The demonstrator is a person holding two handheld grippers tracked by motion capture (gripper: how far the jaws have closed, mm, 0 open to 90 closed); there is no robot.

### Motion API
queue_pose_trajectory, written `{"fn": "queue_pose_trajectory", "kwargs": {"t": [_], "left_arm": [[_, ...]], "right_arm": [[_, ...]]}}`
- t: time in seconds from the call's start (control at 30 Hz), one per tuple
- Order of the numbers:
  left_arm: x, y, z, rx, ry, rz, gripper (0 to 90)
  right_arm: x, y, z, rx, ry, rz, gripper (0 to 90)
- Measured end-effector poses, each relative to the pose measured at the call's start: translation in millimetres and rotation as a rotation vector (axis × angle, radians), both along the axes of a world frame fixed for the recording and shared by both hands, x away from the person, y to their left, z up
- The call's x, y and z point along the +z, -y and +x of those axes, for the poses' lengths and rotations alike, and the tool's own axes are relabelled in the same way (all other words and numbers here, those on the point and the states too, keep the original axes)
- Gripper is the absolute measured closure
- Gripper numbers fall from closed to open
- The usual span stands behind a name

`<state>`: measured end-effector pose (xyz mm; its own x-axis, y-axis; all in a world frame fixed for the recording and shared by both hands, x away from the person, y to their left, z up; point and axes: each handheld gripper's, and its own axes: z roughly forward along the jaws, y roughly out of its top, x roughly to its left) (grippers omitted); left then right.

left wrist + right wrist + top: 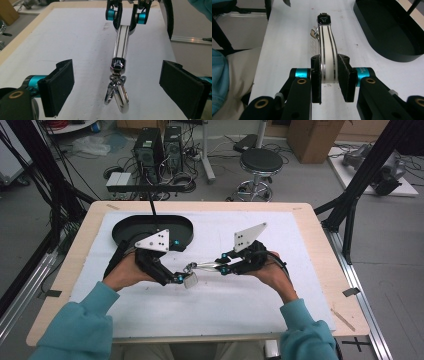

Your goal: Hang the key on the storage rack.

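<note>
From above, we saw our right tongs [226,265] hold the keychain [202,266] mid-tabletop [310,285], the black tray [130,227] at ten o'clock. In the left gripper view, our left tongs [116,87] gaped wide around its metal clasp [117,96]. In the right gripper view, the pads [343,77] were clamped on its white strap [327,50].

Even, diffuse indoor light is falling from overhead across the high view, and the white mat [240,290] on the desk [320,270] is reading bright without burning out. Shadows under the hands are staying soft and short. The high view is looking slightly soft and grainy, with straight lines bowing a little toward the edges. In the left gripper view the metal clip [117,96] is throwing small glints, while the near fingers [58,87] are blurring. In the right gripper view the black tray [392,32] is sinking into featureless dark.
</note>
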<state>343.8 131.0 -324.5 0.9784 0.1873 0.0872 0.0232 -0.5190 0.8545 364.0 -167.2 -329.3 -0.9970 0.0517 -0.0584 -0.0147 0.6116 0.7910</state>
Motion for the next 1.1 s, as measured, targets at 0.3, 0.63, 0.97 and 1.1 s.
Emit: {"fn": "queue_pose_trajectory", "kwargs": {"t": [0.3, 0.63, 0.97, 1.1], "left_arm": [[-6.9, 17.6, 4.4, -0.041, -0.021, 0.065, 22.5], [-5.6, 31.2, 4.1, -0.062, -0.007, 0.139, 41.6], [-2.3, 32.5, 5.3, -0.045, -0.031, 0.146, 58.4], [-2.0, 33.9, 5.2, -0.049, -0.029, 0.151, 64.1]], "right_arm": [[2.3, -1.3, -1.8, 0.006, 0.005, 0.009, 75.2], [1.5, -5.6, -2.7, 0.016, 0.011, 0.004, 75.2], [1.4, -6.6, -3.1, 0.03, 0.012, 0.006, 75.1], [1.3, -7.7, -3.2, 0.03, 0.017, 0.008, 75.1]]}}
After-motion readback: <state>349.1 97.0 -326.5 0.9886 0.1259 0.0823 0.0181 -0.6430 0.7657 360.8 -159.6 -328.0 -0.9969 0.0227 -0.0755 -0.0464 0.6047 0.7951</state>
